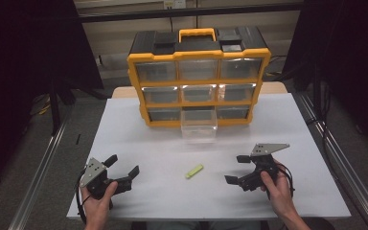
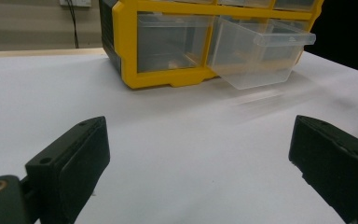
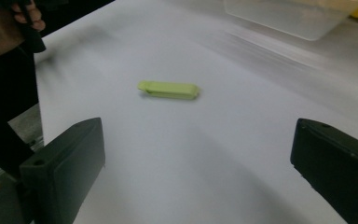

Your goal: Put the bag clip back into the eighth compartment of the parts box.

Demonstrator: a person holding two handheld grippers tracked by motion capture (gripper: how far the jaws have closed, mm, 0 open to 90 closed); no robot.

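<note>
Matt white table (image 1: 139,129), clear glossy plastic drawer (image 1: 199,125), smooth green plastic clip (image 1: 194,171), matt black fingers (image 3: 65,163).

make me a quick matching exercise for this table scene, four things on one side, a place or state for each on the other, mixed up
Things:
1. green clip
2. clear drawer
3. left gripper
4. organizer handle

Places or states:
A. pulled out of the bottom row of the yellow organizer
B. on top of the organizer, at the far end of the table
C. lying flat on the white table between the two grippers
D. held at the near left edge, jaws wide apart

Pairs: 1-C, 2-A, 3-D, 4-B
</note>
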